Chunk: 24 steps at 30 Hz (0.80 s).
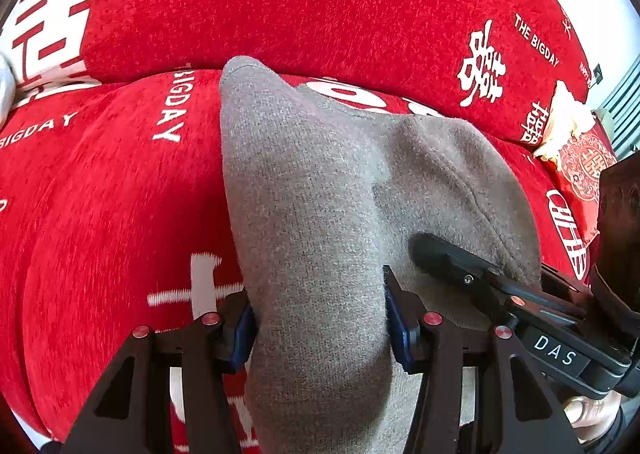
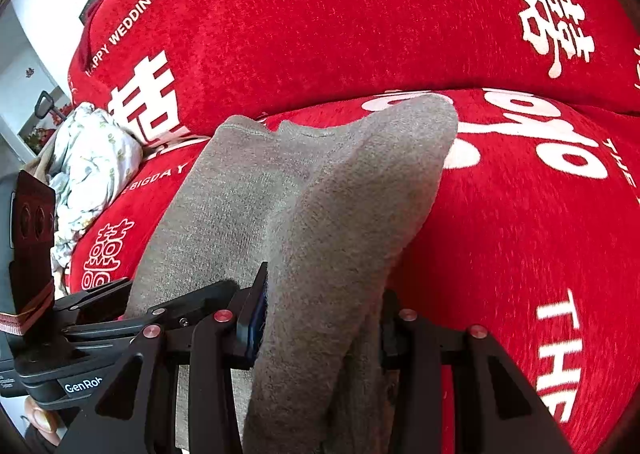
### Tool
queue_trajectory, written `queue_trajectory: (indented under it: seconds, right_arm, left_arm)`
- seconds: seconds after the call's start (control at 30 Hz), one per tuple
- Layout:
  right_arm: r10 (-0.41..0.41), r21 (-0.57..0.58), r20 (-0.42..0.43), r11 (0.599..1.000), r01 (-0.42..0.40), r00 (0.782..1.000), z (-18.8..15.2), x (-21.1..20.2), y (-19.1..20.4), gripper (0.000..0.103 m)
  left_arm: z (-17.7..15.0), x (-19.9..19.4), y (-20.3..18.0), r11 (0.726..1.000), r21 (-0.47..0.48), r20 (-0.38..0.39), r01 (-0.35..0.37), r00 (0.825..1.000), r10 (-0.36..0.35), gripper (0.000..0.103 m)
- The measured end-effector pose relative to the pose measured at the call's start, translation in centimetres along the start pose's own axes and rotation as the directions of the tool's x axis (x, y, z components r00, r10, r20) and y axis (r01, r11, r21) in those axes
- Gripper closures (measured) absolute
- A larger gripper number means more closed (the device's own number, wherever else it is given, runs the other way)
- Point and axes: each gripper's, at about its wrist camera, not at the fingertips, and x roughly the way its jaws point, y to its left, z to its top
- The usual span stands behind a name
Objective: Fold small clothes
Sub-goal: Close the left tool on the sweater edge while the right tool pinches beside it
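A grey knitted garment lies in a bunched fold on a red sofa seat, its far end drooping onto the cushion. My left gripper is shut on its near part, blue pads pressing both sides. In the right wrist view the same grey garment runs up between the fingers of my right gripper, which is shut on a thick fold. The two grippers are side by side: the right gripper shows at the right of the left view, the left gripper at the left of the right view.
The red sofa cover with white lettering spans seat and backrest. A crumpled white floral cloth lies on the seat's left end. A red patterned cushion with a cream item on it sits at the right end.
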Motion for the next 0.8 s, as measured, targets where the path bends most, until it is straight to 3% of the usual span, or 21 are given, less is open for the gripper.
queue_trajectory:
  seconds: [0.8]
  right_arm:
    - [0.021,-0.037,0.039,0.999,-0.02,0.999,-4.9,-2.9,1.8,0.059]
  left_arm:
    - [-5.8,-3.5,-0.8,0.999,0.012,0.04,-0.033,0.999,0.032,0.048]
